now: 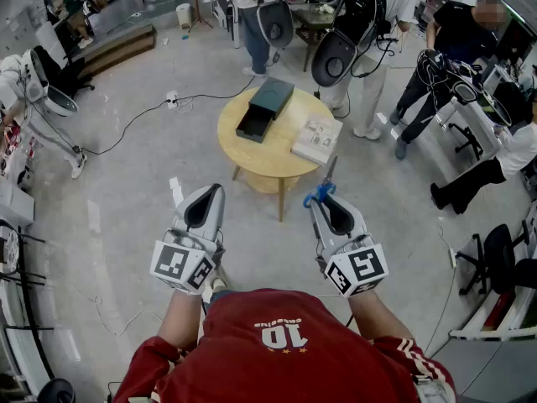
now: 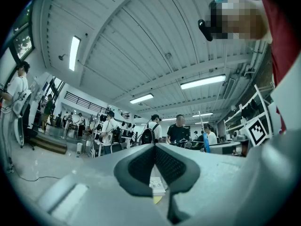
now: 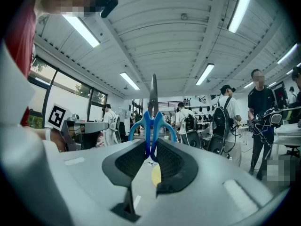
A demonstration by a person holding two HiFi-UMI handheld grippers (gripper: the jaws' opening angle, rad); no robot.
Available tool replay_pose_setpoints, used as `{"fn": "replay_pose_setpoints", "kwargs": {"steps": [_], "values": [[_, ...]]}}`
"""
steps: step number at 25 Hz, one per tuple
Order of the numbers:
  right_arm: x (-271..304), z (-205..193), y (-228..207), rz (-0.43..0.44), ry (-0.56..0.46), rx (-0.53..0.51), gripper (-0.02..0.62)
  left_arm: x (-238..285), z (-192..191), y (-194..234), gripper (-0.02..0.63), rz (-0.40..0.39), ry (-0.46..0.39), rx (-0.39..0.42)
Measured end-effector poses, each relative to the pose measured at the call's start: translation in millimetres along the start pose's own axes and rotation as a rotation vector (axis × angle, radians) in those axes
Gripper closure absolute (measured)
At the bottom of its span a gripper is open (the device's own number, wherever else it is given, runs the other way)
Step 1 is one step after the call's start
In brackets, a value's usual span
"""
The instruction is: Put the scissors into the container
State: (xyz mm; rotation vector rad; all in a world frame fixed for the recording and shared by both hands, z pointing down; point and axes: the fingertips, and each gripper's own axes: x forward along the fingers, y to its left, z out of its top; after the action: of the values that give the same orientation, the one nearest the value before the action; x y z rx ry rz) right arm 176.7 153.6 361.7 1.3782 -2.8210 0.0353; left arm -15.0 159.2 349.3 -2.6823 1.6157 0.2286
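Observation:
My right gripper (image 1: 323, 198) is shut on a pair of blue-handled scissors (image 1: 321, 193). In the right gripper view the scissors (image 3: 154, 121) stand upright between the pads, blades pointing up, with the right gripper (image 3: 151, 142) clamped on the handles. My left gripper (image 1: 210, 190) is held beside it, level with it. In the left gripper view the left gripper (image 2: 154, 146) has its pads touching and holds nothing. The container (image 1: 265, 107) is a dark box with a drawer pulled out. It sits on a round wooden table (image 1: 277, 154) well ahead of both grippers.
A booklet (image 1: 317, 138) lies on the table's right side. Several people (image 1: 369, 23) stand just beyond the table. A cable (image 1: 134, 120) runs across the floor at left. Office chairs (image 1: 495, 259) and desks line the right side.

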Motion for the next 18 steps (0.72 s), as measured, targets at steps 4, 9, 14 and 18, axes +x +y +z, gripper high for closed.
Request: {"fn": "replay_pose_setpoints", "kwargs": {"steps": [4,9,14,18], "values": [[4,4,-1,0.001,0.003,0.002,0.520,3,6,3,0.604,0.010,-0.001,-0.009],[6,2,-4,0.004,0.002,0.003,0.520,7,3,3,0.604,0.006,0.006,-0.003],[9,1,-10,0.008,0.007,0.006,0.520,15,0,3,0.604,-0.003,0.006,0.004],[11,-4,-18,-0.003,-0.004,0.006,0.520,19,-4,2,0.604,0.010,0.017,-0.003]]}}
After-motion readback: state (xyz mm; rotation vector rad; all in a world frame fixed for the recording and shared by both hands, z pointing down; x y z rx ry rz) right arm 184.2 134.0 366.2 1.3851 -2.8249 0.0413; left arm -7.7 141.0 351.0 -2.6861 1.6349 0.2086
